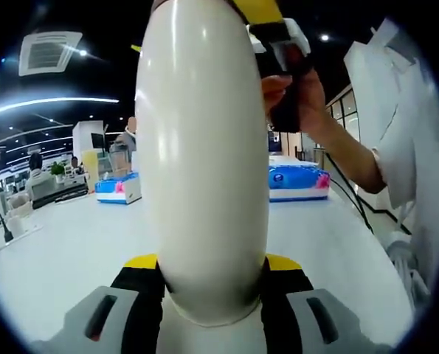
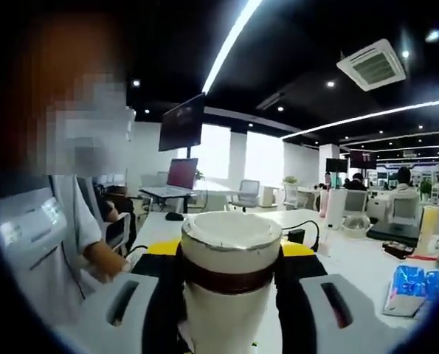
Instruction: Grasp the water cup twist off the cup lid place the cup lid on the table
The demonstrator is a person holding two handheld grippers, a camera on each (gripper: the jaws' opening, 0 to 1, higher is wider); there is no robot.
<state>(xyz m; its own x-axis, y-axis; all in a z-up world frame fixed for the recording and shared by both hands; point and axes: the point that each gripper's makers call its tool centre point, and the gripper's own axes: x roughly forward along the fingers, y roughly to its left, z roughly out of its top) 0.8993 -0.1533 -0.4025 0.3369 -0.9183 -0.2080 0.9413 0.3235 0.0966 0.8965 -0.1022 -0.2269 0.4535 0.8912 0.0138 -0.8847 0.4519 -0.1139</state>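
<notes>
Cup [image 1: 202, 162] sits clamped in the left gripper [image 1: 204, 284], long axis running straight out along the jaws; right gripper [image 2: 230, 284] pinches the lid [image 2: 232, 247] end-on, both off the table [image 1: 71, 251]

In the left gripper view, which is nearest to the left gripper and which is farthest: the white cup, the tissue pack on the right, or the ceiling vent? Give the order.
1. The white cup: held between the jaws of the left gripper, in the centre.
2. The tissue pack: on the white table, right of the cup.
3. The ceiling vent: high at the upper left, far back.
</notes>
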